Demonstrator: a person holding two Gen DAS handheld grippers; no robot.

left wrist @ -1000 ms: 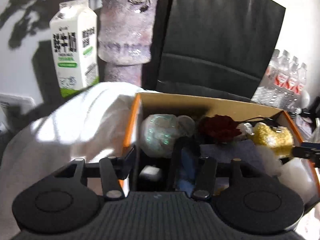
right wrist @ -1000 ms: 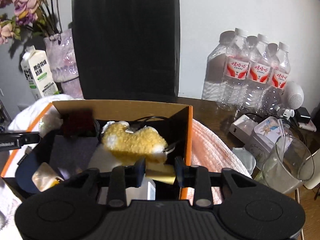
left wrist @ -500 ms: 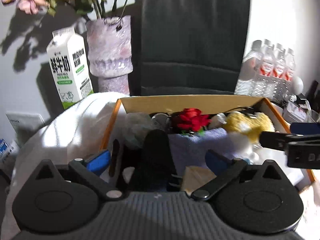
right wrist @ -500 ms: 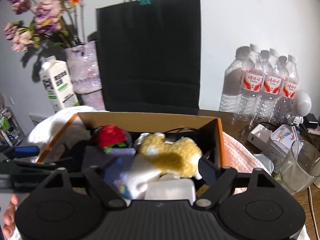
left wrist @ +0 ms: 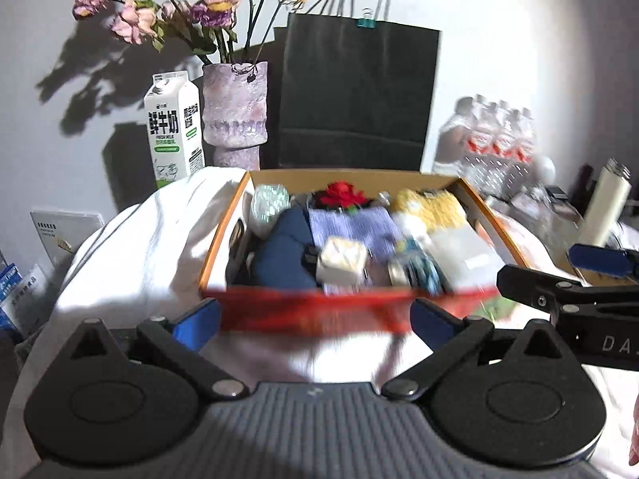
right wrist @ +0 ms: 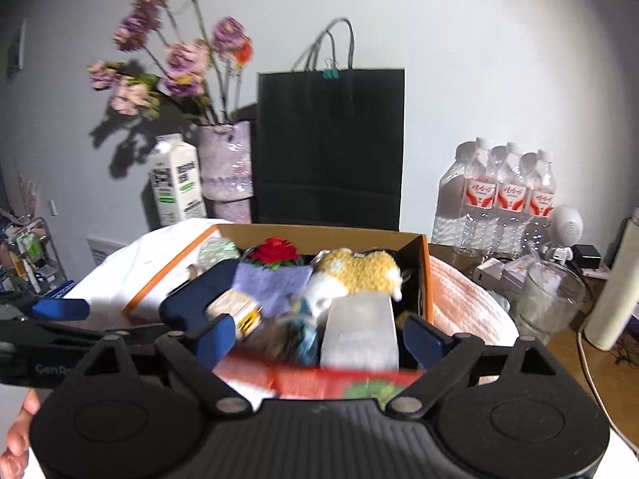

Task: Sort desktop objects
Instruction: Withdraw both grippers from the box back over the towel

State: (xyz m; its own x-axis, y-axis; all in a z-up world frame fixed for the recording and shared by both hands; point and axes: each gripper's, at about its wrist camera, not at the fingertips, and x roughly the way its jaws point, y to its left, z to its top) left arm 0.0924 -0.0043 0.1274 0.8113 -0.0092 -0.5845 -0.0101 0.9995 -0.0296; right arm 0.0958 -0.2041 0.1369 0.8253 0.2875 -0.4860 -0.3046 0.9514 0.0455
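The orange cardboard box (left wrist: pixel 223 235) of small things — red rose (left wrist: pixel 341 194), yellow plush (right wrist: pixel 359 269) — sits ahead on white cloth (left wrist: pixel 131 239). I see my left gripper (left wrist: pixel 315 319) spread empty; my right gripper (right wrist: pixel 315 333) is opening, empty too.

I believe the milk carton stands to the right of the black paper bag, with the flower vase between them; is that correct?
Not quite. In the left wrist view the milk carton stands to the left of the black paper bag, not the right. The flower vase does stand between them, as you say.
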